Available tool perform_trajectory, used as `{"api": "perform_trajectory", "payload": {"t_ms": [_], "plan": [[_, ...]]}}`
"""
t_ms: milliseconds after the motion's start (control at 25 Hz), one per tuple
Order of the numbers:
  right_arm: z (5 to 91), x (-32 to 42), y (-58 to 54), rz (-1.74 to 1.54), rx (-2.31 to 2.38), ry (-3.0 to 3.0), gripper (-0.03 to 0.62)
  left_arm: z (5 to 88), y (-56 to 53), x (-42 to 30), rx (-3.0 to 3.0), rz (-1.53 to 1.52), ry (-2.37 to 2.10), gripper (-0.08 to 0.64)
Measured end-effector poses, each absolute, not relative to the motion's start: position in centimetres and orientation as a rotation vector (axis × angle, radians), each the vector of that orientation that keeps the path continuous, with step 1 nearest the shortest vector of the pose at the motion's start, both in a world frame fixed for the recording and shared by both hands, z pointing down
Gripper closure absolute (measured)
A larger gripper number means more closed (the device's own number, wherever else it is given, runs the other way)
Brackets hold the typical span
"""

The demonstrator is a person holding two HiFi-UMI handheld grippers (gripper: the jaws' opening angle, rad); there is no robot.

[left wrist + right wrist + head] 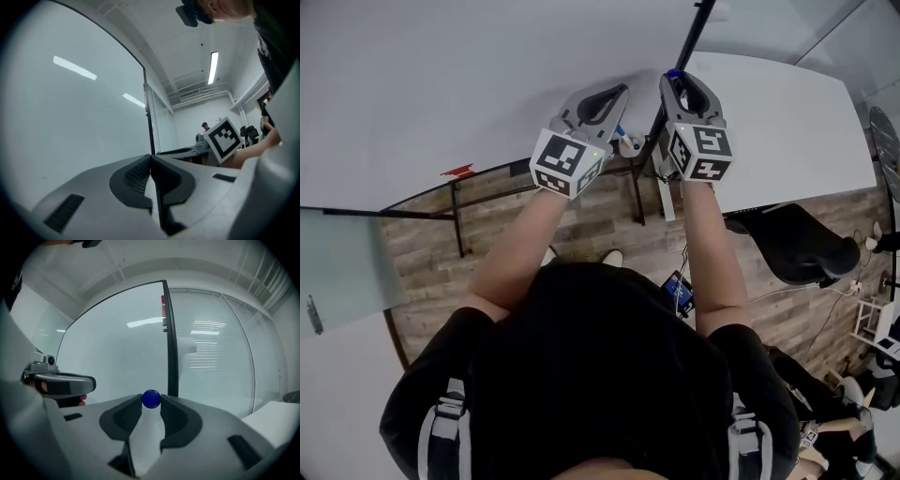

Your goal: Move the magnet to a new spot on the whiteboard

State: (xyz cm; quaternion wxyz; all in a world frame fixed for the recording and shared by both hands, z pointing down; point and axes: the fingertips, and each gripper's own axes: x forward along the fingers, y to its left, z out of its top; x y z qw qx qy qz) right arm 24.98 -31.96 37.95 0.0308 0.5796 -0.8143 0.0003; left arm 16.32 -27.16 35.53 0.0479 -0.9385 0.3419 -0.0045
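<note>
Two grippers face whiteboard (117, 343); right gripper (151, 404) pinches blue magnet (151, 399) between tips of its fingers (127, 412), board straight ahead (round magnet, no long axis; contact unclear); left gripper (150, 161) fingers pressed together, empty, alongside.

The head camera looks steeply down. The left claw (150, 158) and right claw (151, 400) cameras look level, close at one whiteboard (117, 348).

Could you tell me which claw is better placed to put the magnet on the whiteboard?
The right claw: it grips the blue magnet at its tips, facing the whiteboard. The left claw is shut and empty.
</note>
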Motion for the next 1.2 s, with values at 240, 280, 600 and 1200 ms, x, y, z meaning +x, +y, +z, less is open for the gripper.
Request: {"api": "perform_trajectory", "payload": {"t_ms": [240, 280, 600, 1200], "plan": [[38.8, 25.5, -33.9, 0.037, 1.801, -2.502, 0.471, 36.5, -28.5, 17.6, -2.861, -0.033, 1.038, 0.555], [38.9, 25.6, -34.1, 0.04, 1.804, -2.499, 0.471, 36.6, -28.7, 17.7, -2.864, -0.034, 1.037, 0.555], [39.3, 25.3, -34.9, 0.049, 1.804, -2.492, 0.471, 36.9, -29.1, 17.4, -2.873, -0.039, 1.033, 0.555], [39.4, 25.5, -35.1, -0.007, 1.858, -2.437, 0.466, 36.7, -28.8, 17.1, -2.88, -0.02, 1.055, 0.555]]}}
